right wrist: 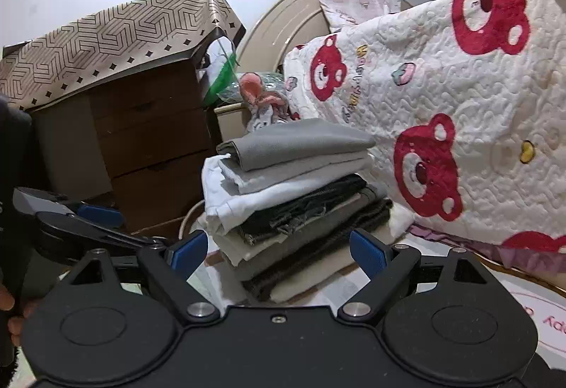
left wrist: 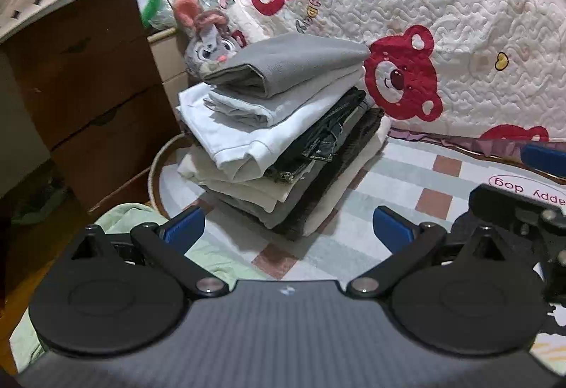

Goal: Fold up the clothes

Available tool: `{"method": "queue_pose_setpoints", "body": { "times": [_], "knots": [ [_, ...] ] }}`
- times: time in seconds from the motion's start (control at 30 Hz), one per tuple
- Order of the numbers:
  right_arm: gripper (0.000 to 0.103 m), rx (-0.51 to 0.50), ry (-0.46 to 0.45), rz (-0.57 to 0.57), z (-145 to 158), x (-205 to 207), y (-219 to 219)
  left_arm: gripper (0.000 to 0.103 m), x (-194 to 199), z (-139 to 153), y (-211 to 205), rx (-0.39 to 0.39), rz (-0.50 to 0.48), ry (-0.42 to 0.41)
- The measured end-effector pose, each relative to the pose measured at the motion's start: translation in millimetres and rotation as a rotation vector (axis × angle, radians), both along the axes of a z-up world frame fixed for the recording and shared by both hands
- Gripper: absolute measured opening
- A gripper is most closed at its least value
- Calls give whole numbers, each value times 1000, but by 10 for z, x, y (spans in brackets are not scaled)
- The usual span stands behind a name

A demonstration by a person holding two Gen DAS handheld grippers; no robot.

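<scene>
1. Spreading wide with nothing between the blue pads, the left gripper [left wrist: 288,229] and right gripper [right wrist: 279,252] hang side by side, short of the clothes.
2. Stack of folded clothes [left wrist: 283,137] resting on the checked bed sheet [left wrist: 417,183]; a grey garment [left wrist: 293,64] lies on top.
3. Plush rabbit [left wrist: 207,41] just behind the stack; bear-print quilt [left wrist: 442,16] beside it; brown dresser [left wrist: 88,76] far left.
</scene>
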State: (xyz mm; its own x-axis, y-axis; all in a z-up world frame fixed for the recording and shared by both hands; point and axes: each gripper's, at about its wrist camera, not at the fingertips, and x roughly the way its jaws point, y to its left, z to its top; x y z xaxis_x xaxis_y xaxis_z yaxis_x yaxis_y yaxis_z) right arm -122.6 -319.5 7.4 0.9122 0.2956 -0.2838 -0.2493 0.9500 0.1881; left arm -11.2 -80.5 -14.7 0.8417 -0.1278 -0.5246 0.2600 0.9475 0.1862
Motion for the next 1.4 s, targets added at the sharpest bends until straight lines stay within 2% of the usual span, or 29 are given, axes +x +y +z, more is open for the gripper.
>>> {"method": "queue_pose_setpoints", "body": {
  "times": [0.13,0.3,0.4,0.7,1.4],
  "knots": [
    [90,22,2,-28,-31,-167,14,103,-186,-8,23,-2,3,-16],
    [90,17,19,-30,-35,-293,23,103,-257,-119,82,-18,-26,54],
    [90,19,17,-27,-25,-340,35,103,-279,-178,106,-18,-17,67],
    [90,5,24,-35,-42,-375,61,103,-338,-231,85,21,-39,69],
    [90,8,28,-40,-57,-407,55,103,-336,-245,101,22,-37,96]
  ]
}}
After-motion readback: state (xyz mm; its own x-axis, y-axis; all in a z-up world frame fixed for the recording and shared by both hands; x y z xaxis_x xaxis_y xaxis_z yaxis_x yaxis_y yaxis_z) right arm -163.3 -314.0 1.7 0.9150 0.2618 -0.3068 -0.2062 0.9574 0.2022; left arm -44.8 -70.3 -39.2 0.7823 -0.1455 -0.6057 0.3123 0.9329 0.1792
